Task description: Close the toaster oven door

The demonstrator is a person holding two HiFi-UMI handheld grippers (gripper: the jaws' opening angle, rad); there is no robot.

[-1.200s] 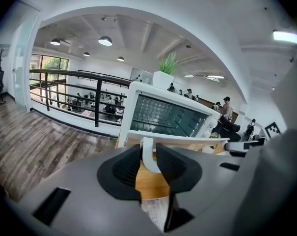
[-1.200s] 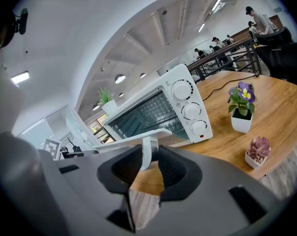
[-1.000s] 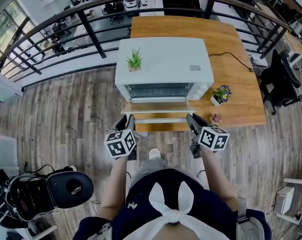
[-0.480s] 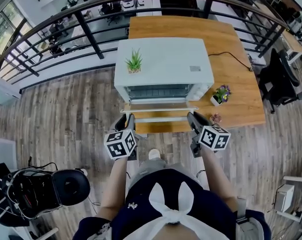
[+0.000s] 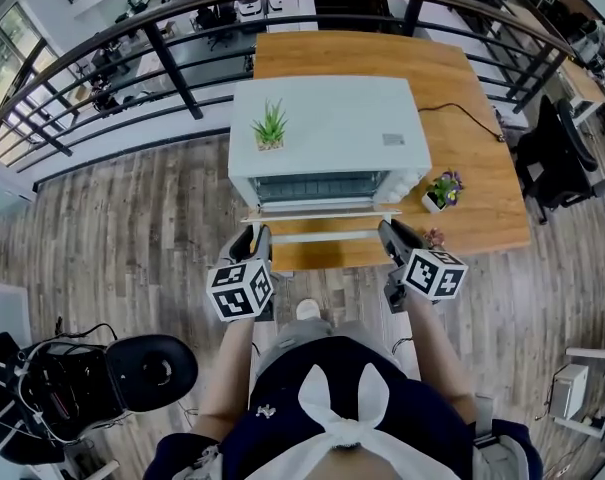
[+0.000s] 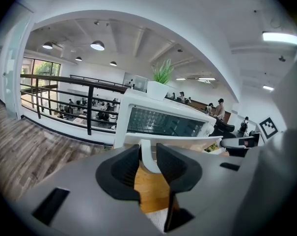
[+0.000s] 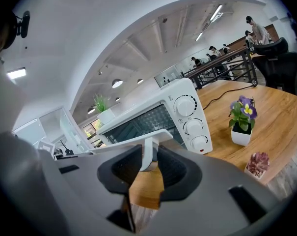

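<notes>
- Head view: the white toaster oven [image 5: 327, 128] sits on the wooden surface [image 5: 482, 168], with a little green plant [image 5: 270, 123] on its roof. The oven door [image 5: 317, 211] hangs open, dropped nearly flat toward the person, and its handle bar [image 5: 322, 236] is right at the near edge. The left hand-held gripper [image 5: 252, 240] is on the bar's left end and the right hand-held gripper [image 5: 385, 234] is on its right end. A purple flower pot [image 5: 442, 190] stands just right of the oven, and a small pink plant [image 5: 432, 236] sits nearer the surface's edge.
- Left gripper view: the left hand-held gripper [image 6: 147, 162] is partly closed, its pads clamped on the white post of the handle bar [image 6: 146, 149]. The oven door [image 6: 173, 140] runs across just behind it, with the oven's rack window [image 6: 163, 122] above.
- Right gripper view: same deal here. The right hand-held gripper [image 7: 148, 162] is about half closed, squeezing the other post of the handle bar [image 7: 148, 149]. The oven door [image 7: 133, 140] is tilted a bit. The oven's three knobs [image 7: 191, 127], the purple flower pot [image 7: 242, 119] and the small pink plant [image 7: 257, 163] are off to the right.
</notes>
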